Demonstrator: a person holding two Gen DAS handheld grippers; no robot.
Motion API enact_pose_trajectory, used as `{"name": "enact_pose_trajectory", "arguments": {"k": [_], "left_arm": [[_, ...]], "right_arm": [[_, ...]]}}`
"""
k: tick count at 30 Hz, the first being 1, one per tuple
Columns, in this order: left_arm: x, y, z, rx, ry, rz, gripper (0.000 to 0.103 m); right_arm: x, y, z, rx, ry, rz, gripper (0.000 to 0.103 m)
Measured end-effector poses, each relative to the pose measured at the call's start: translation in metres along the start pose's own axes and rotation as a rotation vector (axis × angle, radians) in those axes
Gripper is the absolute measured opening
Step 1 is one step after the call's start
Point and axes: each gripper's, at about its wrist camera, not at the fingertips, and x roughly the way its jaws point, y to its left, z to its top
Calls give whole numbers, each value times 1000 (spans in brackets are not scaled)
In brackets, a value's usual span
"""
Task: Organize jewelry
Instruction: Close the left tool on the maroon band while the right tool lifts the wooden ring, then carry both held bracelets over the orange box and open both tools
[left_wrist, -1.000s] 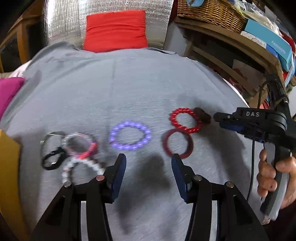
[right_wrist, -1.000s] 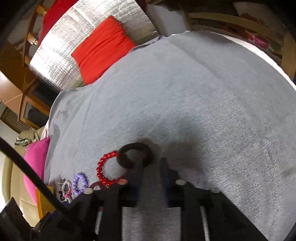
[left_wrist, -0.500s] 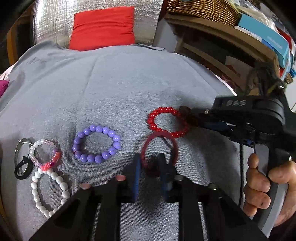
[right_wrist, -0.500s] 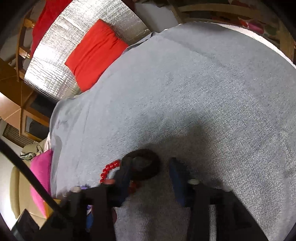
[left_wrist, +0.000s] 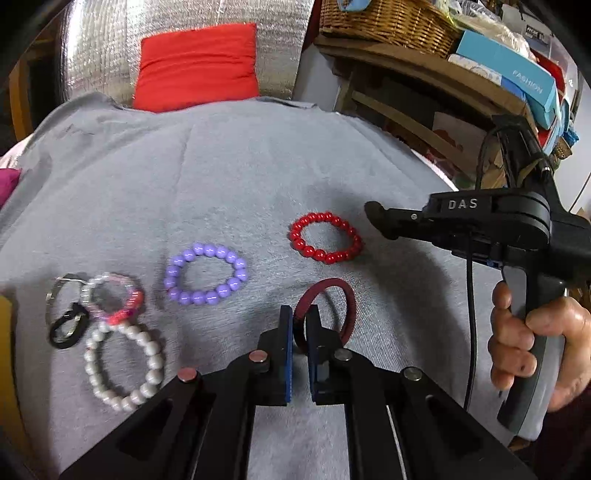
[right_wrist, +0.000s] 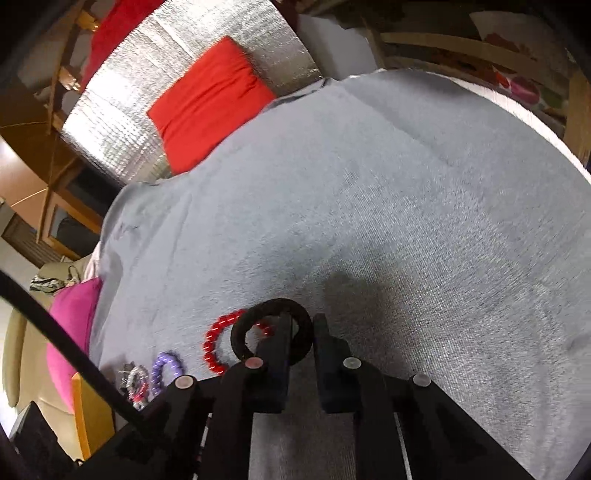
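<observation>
My left gripper (left_wrist: 300, 328) is shut on the near rim of a dark red band (left_wrist: 345, 304), which tilts up from the grey cloth (left_wrist: 229, 192). Beyond it lie a red bead bracelet (left_wrist: 325, 238) and a purple bead bracelet (left_wrist: 205, 273). At the left sit a white bead bracelet (left_wrist: 125, 365), a pink and clear bracelet (left_wrist: 114, 301), a black ring (left_wrist: 68, 328) and a silver ring (left_wrist: 55, 295). My right gripper (right_wrist: 303, 332) is shut on a black band (right_wrist: 243, 328). From the left wrist view that right gripper (left_wrist: 375, 214) sits just right of the red beads.
A person's hand (left_wrist: 532, 343) holds the right gripper's handle. A red cushion (left_wrist: 195, 66) leans on a silver panel at the back. Wooden shelves with a wicker basket (left_wrist: 388, 18) and boxes stand at the right. A pink cushion (right_wrist: 74, 325) lies past the cloth's left edge.
My left gripper moved right to the dark red band and closed on its rim. My right gripper closed on the black band beside the red beads.
</observation>
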Motion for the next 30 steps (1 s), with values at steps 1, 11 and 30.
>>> {"name": "enact_pose_trajectory", "arguments": {"k": [1, 11, 30], "left_arm": [[-6, 2, -1, -4, -8, 5, 7], [-44, 28, -11, -50, -52, 85, 7], [-212, 119, -63, -404, -349, 354, 7]], "right_arm": [[-6, 0, -2, 4, 0, 22, 12], [-28, 18, -15, -29, -6, 137, 12], [-35, 161, -92, -272, 58, 314, 12]]}}
